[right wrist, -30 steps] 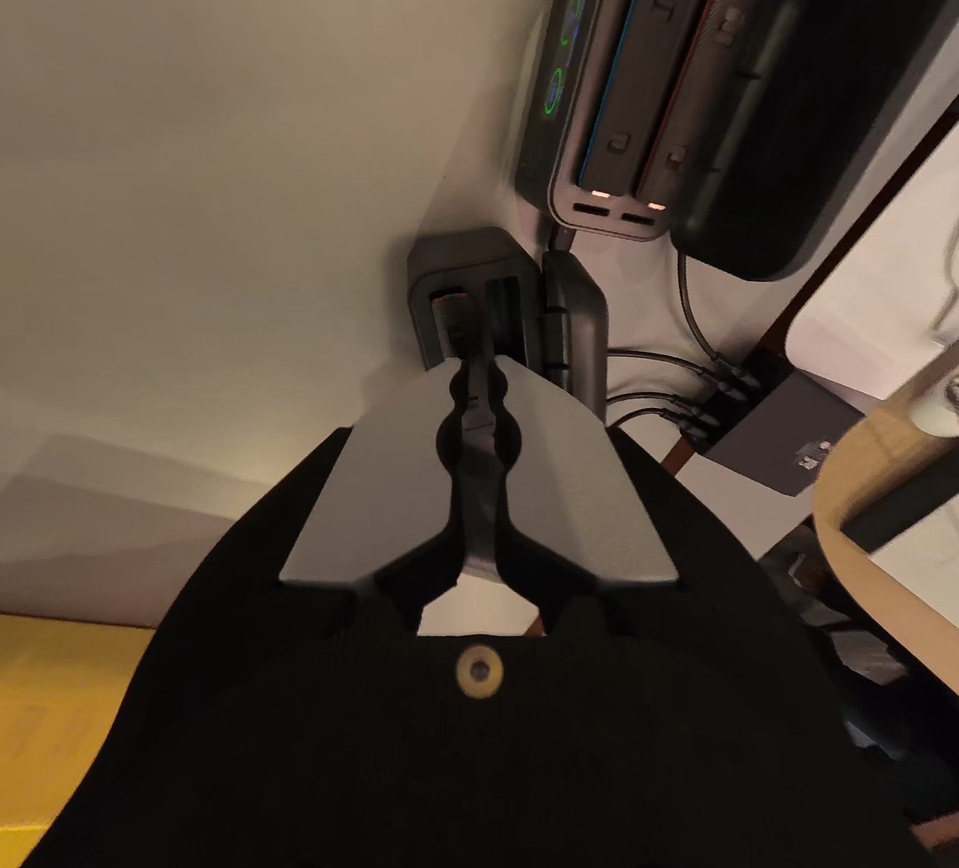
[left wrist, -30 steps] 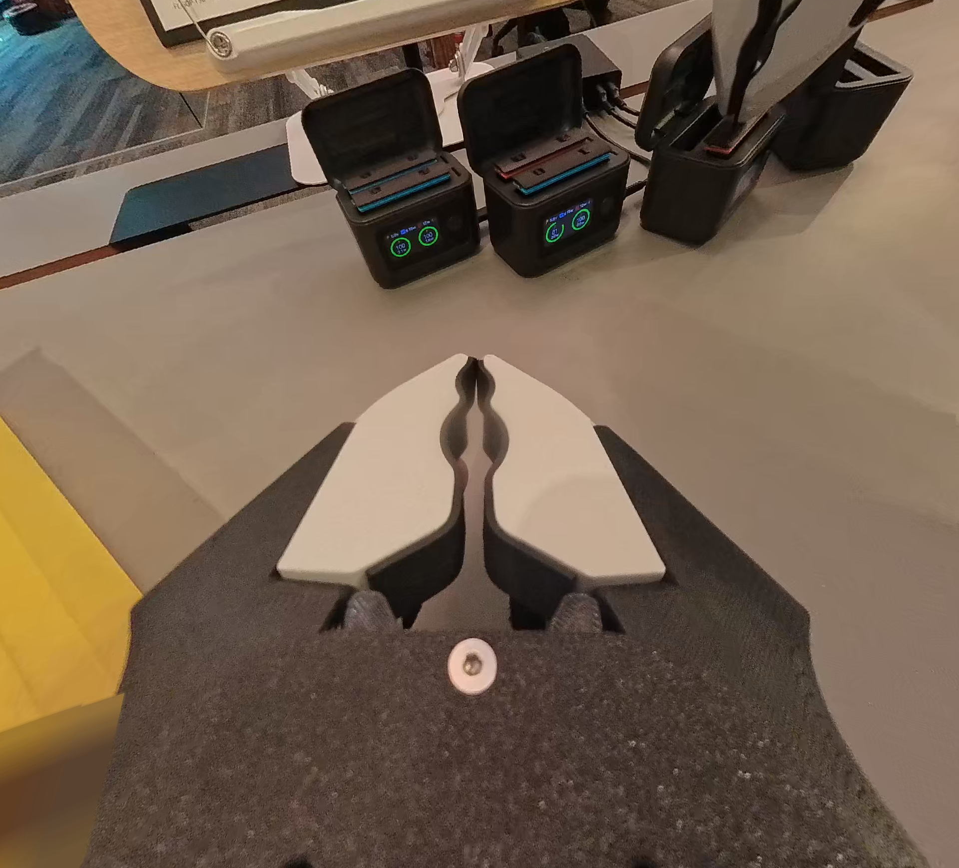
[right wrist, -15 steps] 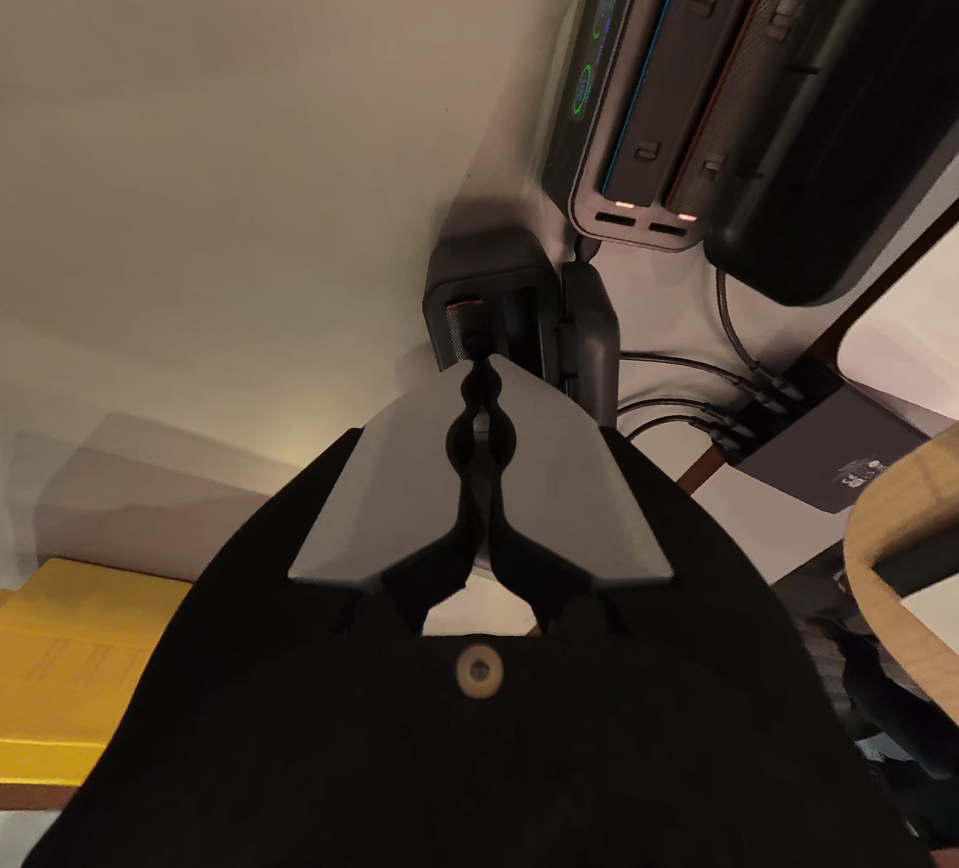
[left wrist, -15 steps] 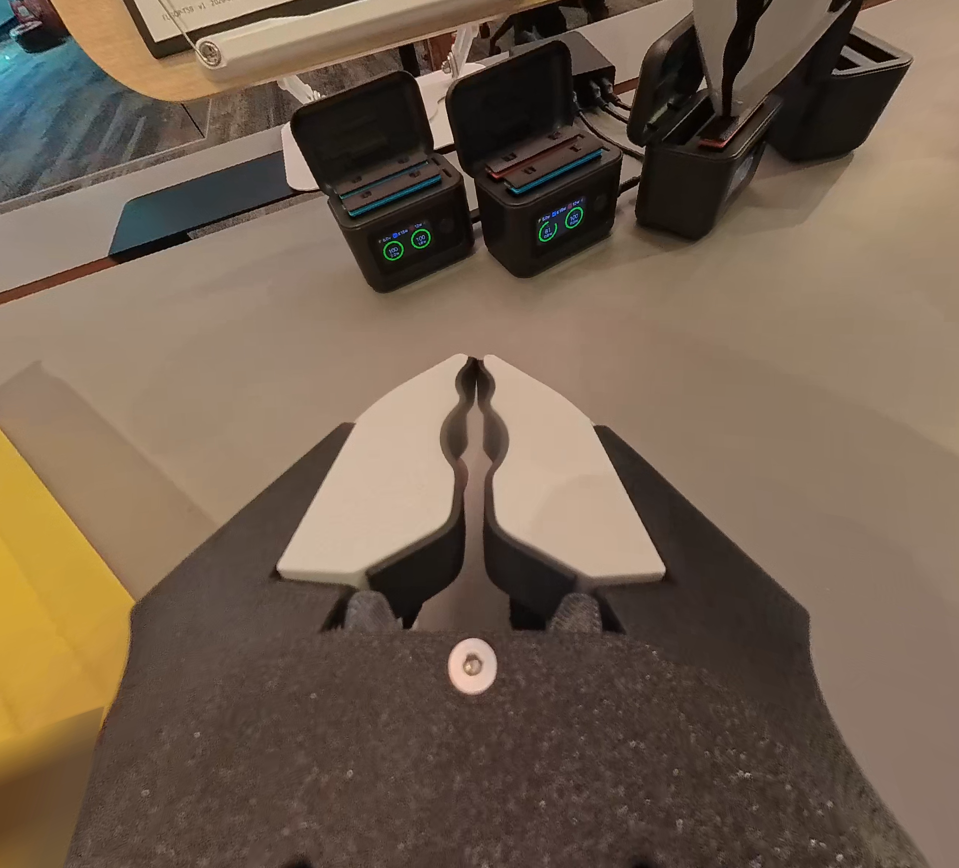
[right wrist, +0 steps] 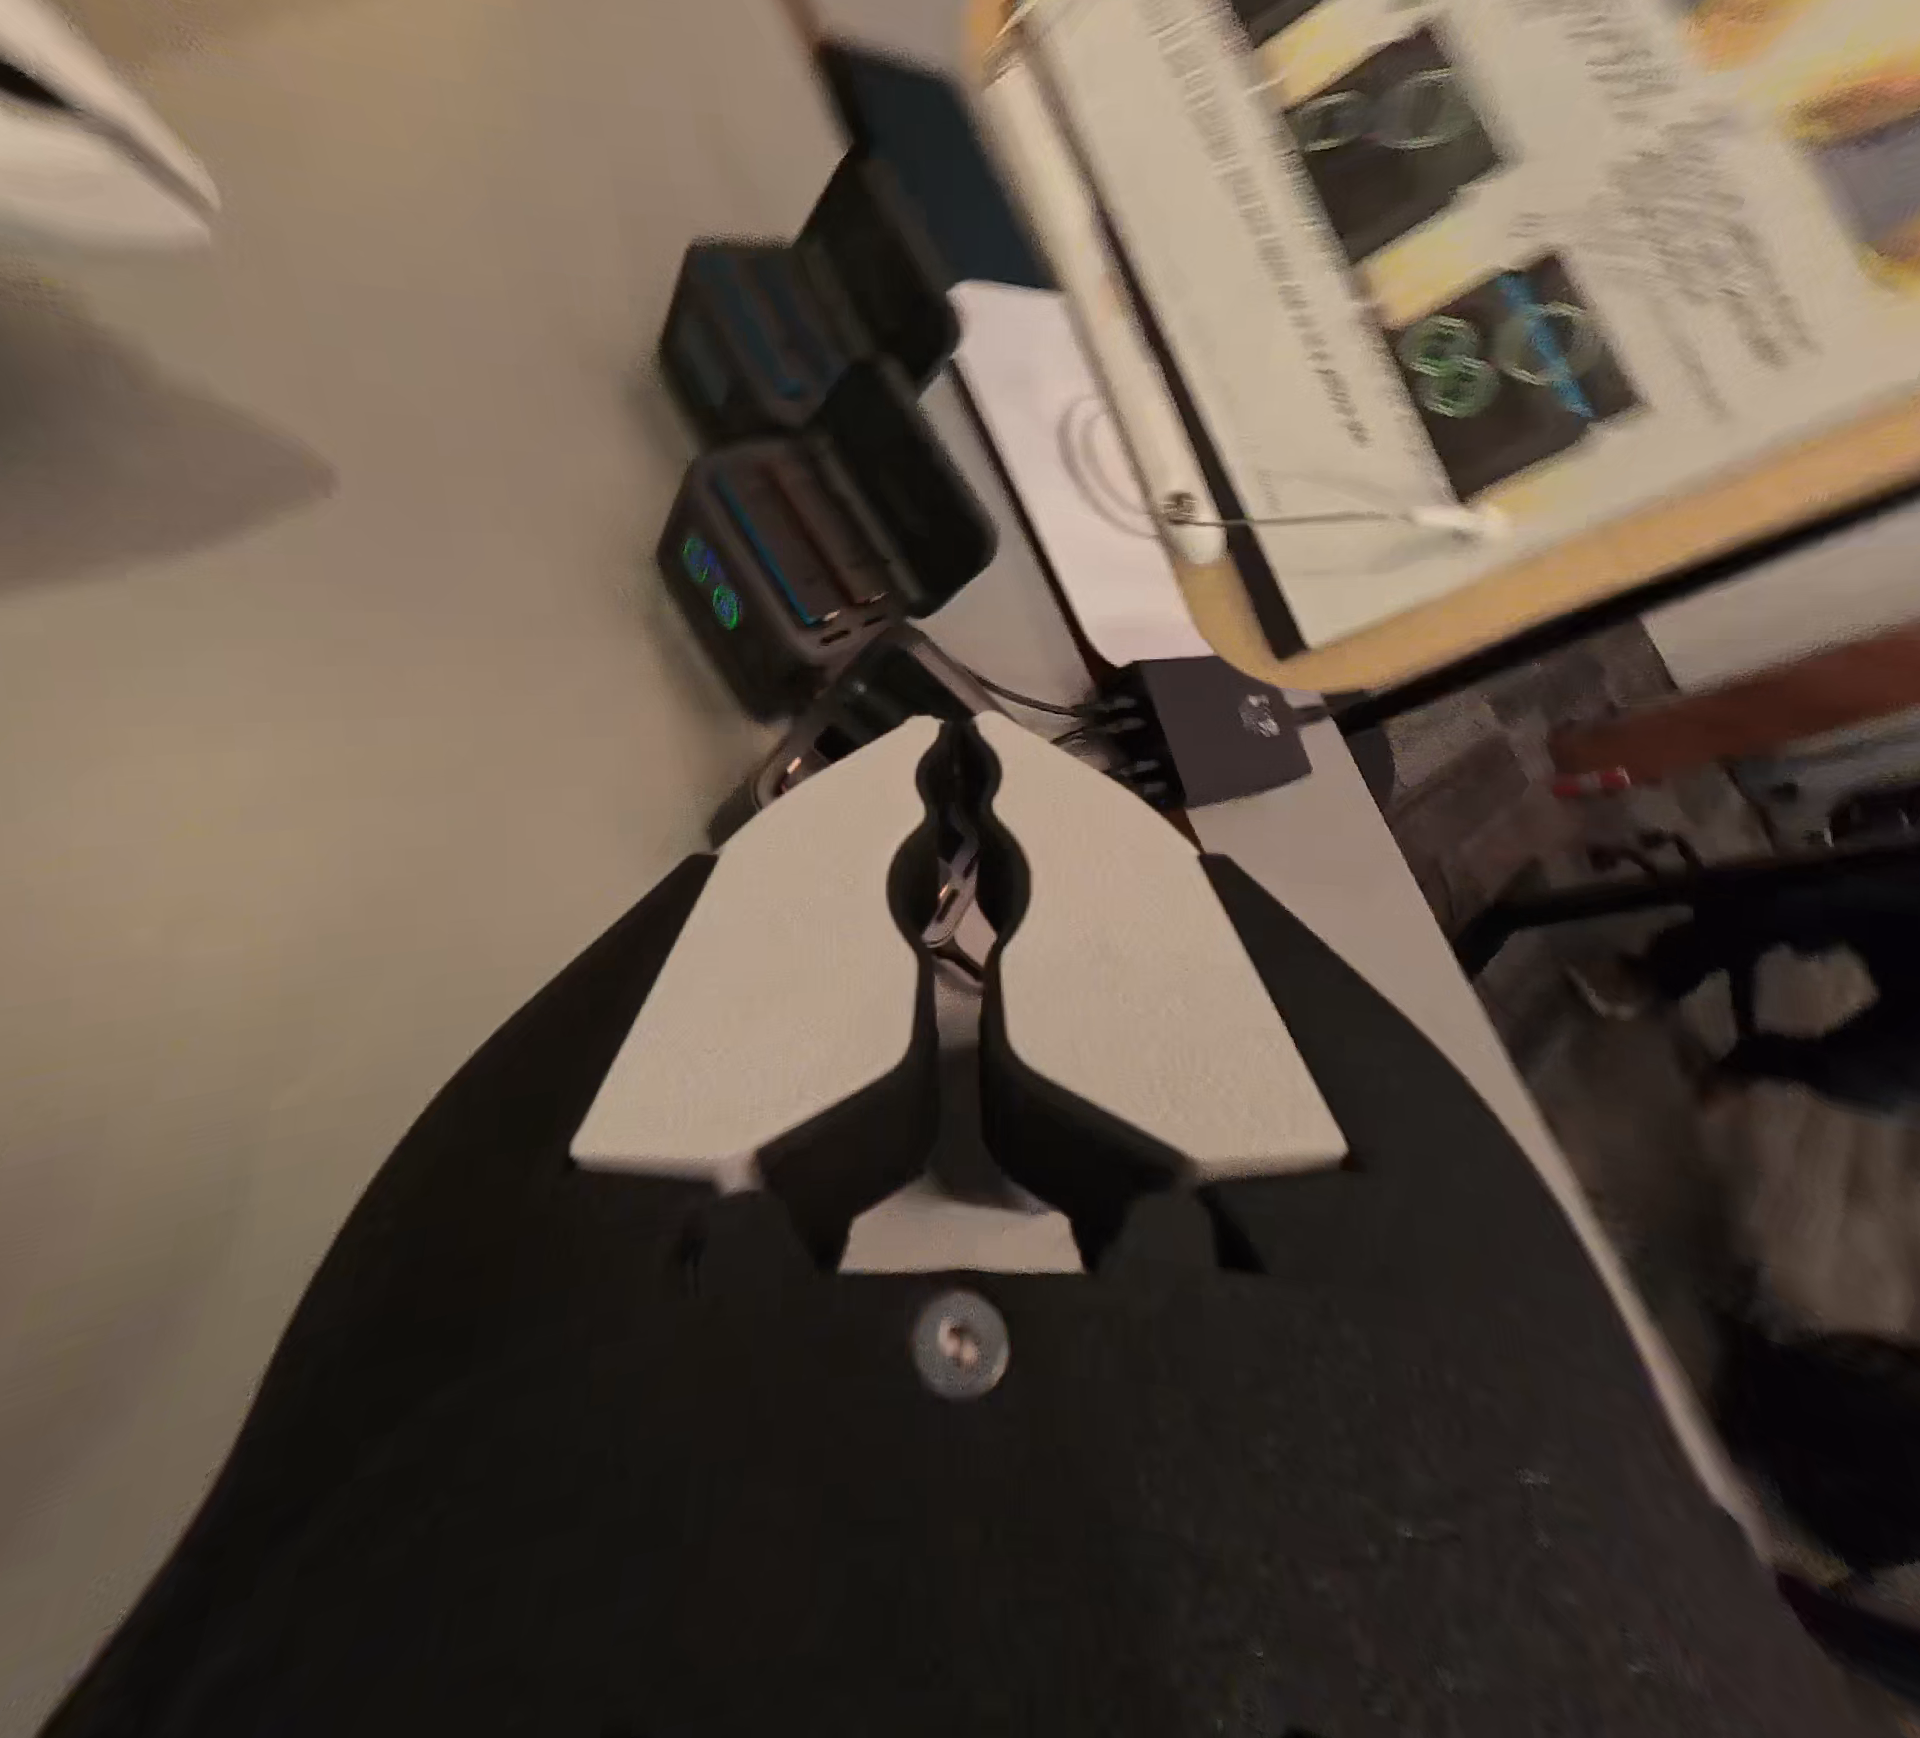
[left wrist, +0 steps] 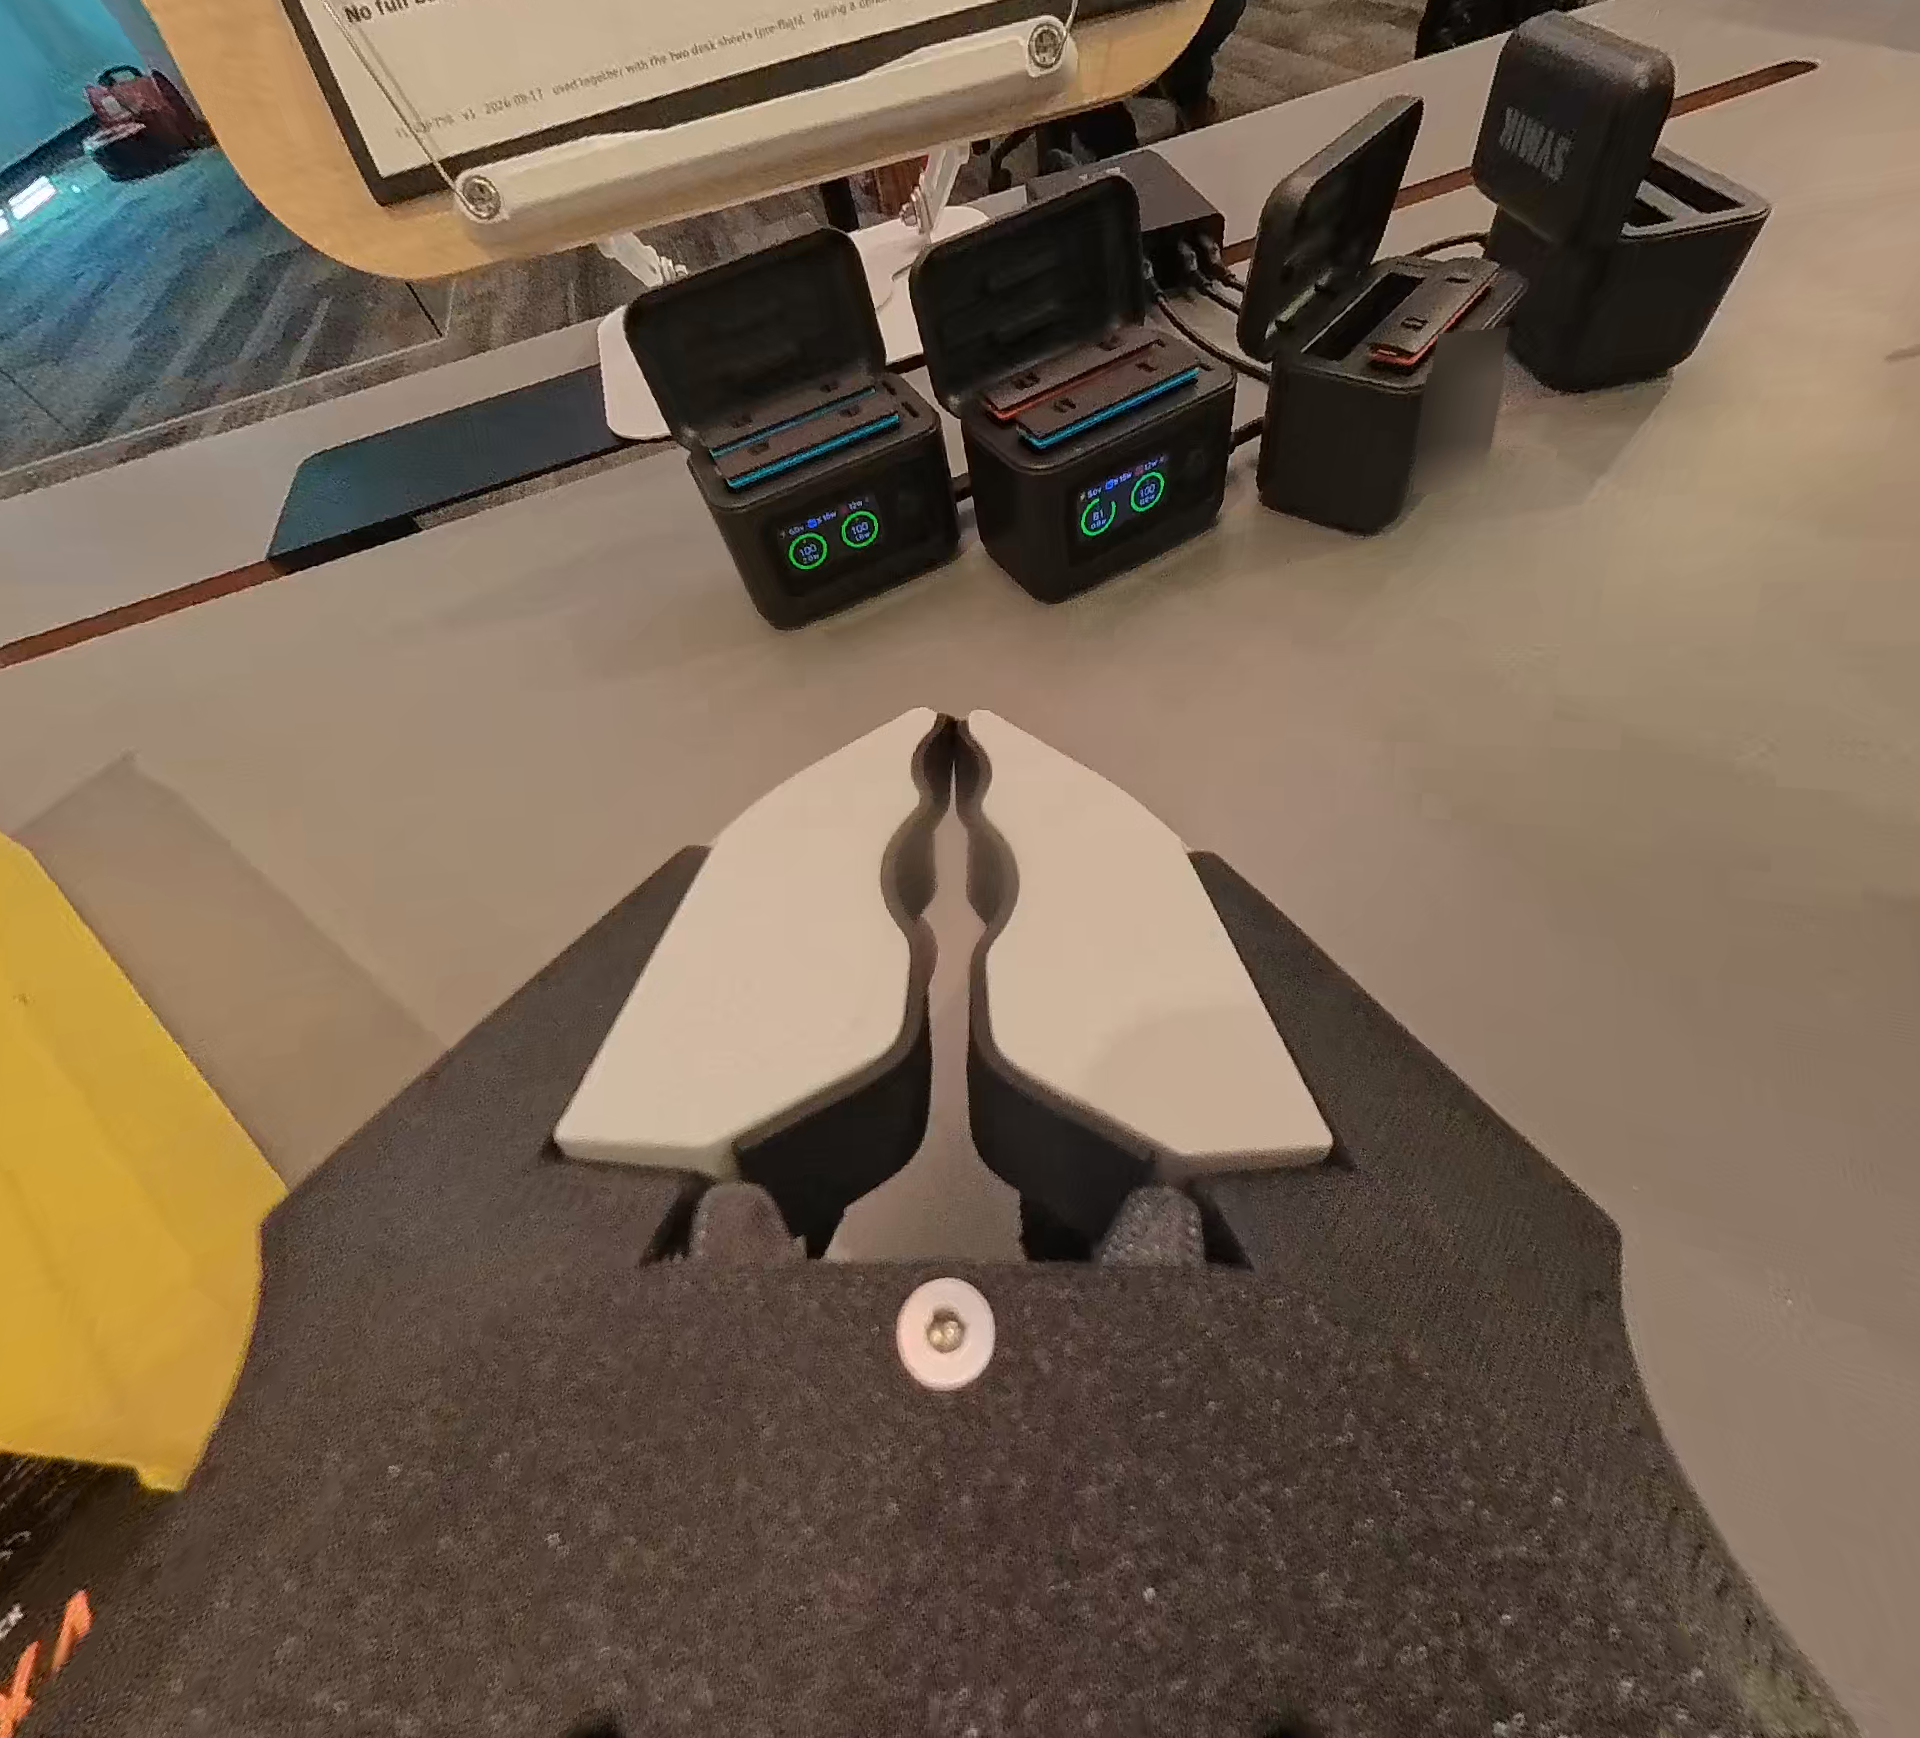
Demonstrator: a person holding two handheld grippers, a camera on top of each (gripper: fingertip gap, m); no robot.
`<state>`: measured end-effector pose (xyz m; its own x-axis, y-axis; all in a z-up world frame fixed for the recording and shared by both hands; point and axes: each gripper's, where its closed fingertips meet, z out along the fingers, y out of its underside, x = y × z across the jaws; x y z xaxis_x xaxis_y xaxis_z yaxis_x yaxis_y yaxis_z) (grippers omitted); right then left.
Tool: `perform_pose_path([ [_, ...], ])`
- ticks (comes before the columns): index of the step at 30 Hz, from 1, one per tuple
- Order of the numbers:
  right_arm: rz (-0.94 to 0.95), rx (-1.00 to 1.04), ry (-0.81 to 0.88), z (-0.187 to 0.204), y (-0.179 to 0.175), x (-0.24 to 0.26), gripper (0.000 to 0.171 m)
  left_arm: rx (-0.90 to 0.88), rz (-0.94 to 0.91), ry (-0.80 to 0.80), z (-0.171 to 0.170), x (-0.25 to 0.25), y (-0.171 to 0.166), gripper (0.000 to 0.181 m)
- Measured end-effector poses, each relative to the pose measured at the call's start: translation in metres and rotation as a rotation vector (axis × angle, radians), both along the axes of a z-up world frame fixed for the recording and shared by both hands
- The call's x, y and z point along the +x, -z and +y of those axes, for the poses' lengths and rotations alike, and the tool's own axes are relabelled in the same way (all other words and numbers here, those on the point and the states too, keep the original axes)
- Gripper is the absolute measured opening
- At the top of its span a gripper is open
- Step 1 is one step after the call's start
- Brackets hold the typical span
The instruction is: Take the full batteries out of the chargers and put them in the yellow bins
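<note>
Left gripper pressed closed on nothing, above grey table; right gripper narrow, tips nearly meeting, contents between them too blurred to tell; four black chargers in a row, lids up, left charger and second charger loaded with batteries, green rings lit; yellow bin at near left.

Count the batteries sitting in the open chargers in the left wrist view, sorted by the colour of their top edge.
Blue-edged batteries: 3
Red-edged batteries: 2
Total: 5
</note>
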<state>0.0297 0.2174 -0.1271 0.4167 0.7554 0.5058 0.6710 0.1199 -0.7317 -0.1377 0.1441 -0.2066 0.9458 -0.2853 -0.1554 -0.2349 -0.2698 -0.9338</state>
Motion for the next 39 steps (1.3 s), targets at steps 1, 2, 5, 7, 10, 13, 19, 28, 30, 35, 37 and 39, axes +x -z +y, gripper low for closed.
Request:
perform_pose_path([
  [1, 0.098, -0.003, 0.068, -0.009, -0.004, 0.009, 0.0, 0.003, -0.001, 0.0, 0.0, 0.0, -0.001, 0.0],
  [2, 0.178, -0.02, 0.142, -0.017, -0.002, 0.018, 0.0, 0.004, -0.001, 0.002, -0.001, 0.0, -0.001, 0.0],
  [5, 0.335, -0.1, 0.338, -0.046, 0.023, 0.045, 0.0, 0.013, -0.004, 0.002, -0.001, -0.001, -0.004, 0.0],
  [7, 0.399, -0.147, 0.413, -0.063, 0.046, 0.055, 0.0, 0.021, -0.006, 0.001, -0.001, -0.001, -0.006, 0.0],
  [10, 0.459, -0.164, 0.447, -0.078, 0.071, 0.061, 0.0, 0.037, -0.007, -0.008, -0.001, -0.002, -0.009, 0.0],
  [13, 0.481, -0.202, 0.462, -0.079, 0.086, 0.064, 0.0, 0.052, -0.002, -0.032, -0.003, -0.006, -0.012, 0.0],
  [19, 0.523, -0.222, 0.467, -0.077, 0.091, 0.064, 0.0, 0.127, -0.009, -0.049, -0.016, -0.018, -0.047, 0.0],
  [28, 0.501, -0.2, 0.377, -0.087, 0.084, 0.05, 0.0, -0.053, 0.266, 0.112, -0.059, -0.117, -0.121, 0.007],
  [30, 0.5, -0.205, 0.352, -0.09, 0.082, 0.046, 0.0, -0.297, 0.379, 0.218, -0.068, -0.136, -0.092, 0.02],
  [35, 0.493, -0.217, 0.292, -0.098, 0.08, 0.038, 0.0, -0.669, 0.7, 0.425, -0.081, -0.168, -0.024, 0.026],
  [37, 0.48, -0.215, 0.286, -0.099, 0.082, 0.036, 0.0, -0.755, 0.786, 0.45, -0.073, -0.175, -0.01, 0.033],
  [39, 0.469, -0.217, 0.282, -0.1, 0.084, 0.036, 0.0, -0.849, 0.782, 0.478, -0.067, -0.174, 0.003, 0.038],
])
